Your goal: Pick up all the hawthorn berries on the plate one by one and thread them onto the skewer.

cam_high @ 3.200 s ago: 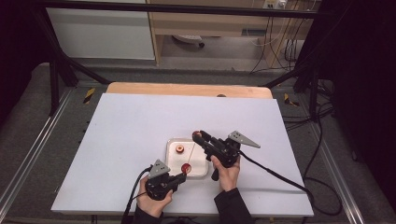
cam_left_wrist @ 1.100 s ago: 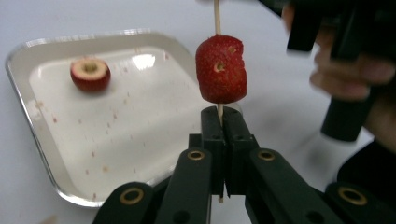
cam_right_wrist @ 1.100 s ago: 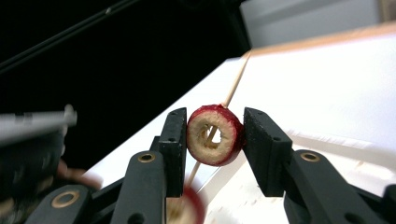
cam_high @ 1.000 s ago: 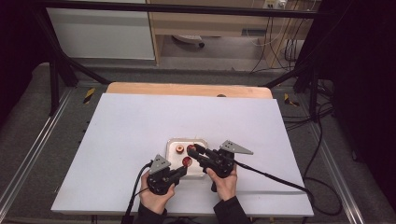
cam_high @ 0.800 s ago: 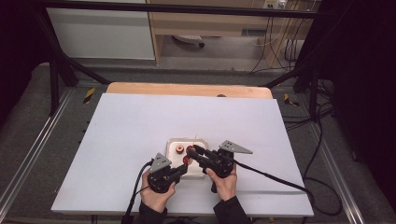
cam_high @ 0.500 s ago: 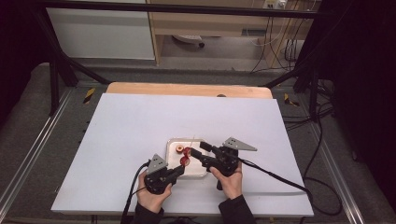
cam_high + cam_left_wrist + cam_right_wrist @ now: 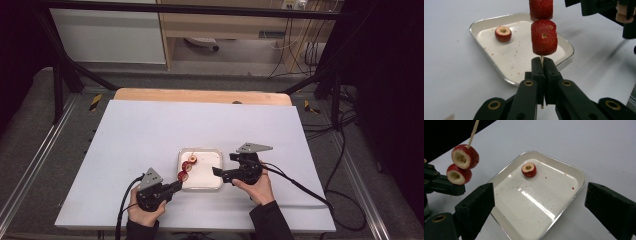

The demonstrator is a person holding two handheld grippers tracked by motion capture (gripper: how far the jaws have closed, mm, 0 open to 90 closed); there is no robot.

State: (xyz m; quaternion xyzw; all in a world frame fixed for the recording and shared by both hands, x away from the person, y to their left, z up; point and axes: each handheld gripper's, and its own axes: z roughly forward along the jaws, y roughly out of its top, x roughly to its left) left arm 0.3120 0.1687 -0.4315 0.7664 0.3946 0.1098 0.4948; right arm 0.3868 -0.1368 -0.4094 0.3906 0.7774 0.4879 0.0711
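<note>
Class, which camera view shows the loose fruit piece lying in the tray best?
The right gripper view: the loose fruit piece lies unobstructed on the tray, its hollowed centre plain. The left gripper view shows it clearly too, but off to one side. The high view shows only a small red spot.

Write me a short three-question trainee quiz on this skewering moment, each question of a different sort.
1. True or false: the left gripper is shut on the wooden skewer.
2. How many fruit pieces sit on the skewer? A) one B) two C) three
3. Where does the loose fruit piece lie?

Key
1. True: its fingers clamp the stick just under the lower threaded piece.
2. B: two, one above the other.
3. In the white tray, near a far corner. The right gripper stands over the tray, its fingers having just been opening, with nothing between them.
</note>
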